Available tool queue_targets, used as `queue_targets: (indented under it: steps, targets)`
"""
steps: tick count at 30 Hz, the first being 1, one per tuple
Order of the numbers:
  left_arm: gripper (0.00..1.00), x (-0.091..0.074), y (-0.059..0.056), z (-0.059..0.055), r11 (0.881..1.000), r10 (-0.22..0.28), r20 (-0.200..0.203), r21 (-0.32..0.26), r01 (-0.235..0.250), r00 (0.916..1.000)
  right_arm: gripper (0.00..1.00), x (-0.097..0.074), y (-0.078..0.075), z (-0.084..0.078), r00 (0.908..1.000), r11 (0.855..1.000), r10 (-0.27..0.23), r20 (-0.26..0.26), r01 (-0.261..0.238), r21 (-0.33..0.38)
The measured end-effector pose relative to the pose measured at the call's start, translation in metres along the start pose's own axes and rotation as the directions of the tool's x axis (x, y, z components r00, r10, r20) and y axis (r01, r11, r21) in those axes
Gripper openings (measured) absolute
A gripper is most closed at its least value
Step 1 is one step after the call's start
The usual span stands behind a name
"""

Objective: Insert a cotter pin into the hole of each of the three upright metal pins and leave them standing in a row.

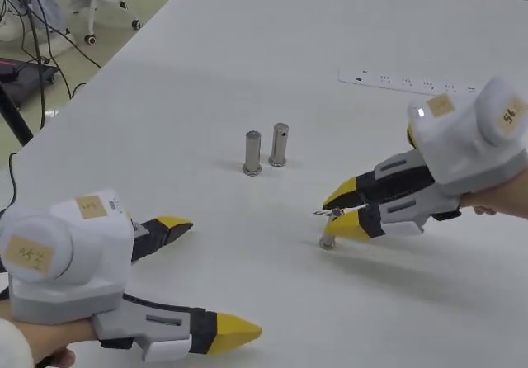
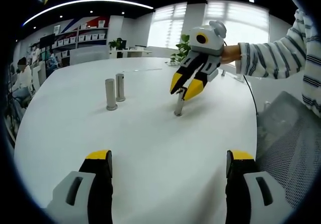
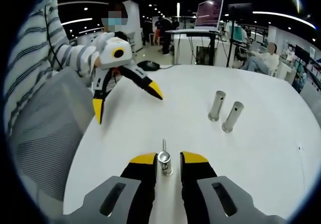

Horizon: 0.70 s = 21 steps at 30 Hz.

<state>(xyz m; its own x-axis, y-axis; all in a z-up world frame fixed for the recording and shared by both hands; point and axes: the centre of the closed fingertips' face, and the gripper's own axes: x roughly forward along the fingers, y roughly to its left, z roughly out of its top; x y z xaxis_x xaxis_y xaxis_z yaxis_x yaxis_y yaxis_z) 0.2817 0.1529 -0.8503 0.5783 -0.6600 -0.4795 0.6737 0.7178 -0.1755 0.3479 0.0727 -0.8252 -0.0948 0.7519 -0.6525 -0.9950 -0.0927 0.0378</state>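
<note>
A short silver metal pin stands centre right on the white table, with a thin wire cotter pin through its top. The right gripper jaws flank it narrowly; I cannot tell if they grip. The left gripper is spread wide at lower left. Two bare silver pins stand mid-frame.

On tabletop, near centre: two upright pins just beside each other, farther pin at 2 o'clock of nearer pin. At 4 o'clock of the pair, well apart: third pin, upright between jaws of right gripper. At 2 o'clock, toward far edge: power strip. At 7 o'clock, by near edge: left gripper.
</note>
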Motion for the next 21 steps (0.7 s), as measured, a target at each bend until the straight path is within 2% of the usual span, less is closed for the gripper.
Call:
queue_targets:
  steps: [6,9,11,17,21]
  targets:
    - [0.94,0.0,-0.002,0.001,1.0,-0.009,-0.002,-0.002,0.009,1.0,0.22,-0.003,0.002,-0.002,0.9999,1.0,-0.01,-0.005,0.01,0.01]
    - [0.94,0.0,-0.003,0.002,1.0,-0.017,-0.003,0.0,0.017,0.9999,0.25,-0.008,0.005,0.001,0.9997,0.999,-0.021,0.014,0.021,0.038]
    - [0.94,0.0,-0.003,0.003,1.0,-0.023,-0.004,0.003,0.023,0.9997,0.3,-0.01,0.005,0.004,0.9987,0.998,-0.034,0.037,0.032,0.057]
    - [0.94,0.001,-0.006,0.005,0.999,-0.043,-0.013,0.015,0.043,0.999,0.35,-0.027,0.005,0.009,0.9906,0.989,-0.099,0.094,0.088,0.117]
    - [0.94,0.0,-0.008,0.007,0.998,-0.062,-0.021,0.009,0.062,0.9978,0.37,-0.039,0.01,0.006,0.9842,0.982,-0.136,0.114,0.119,0.144]
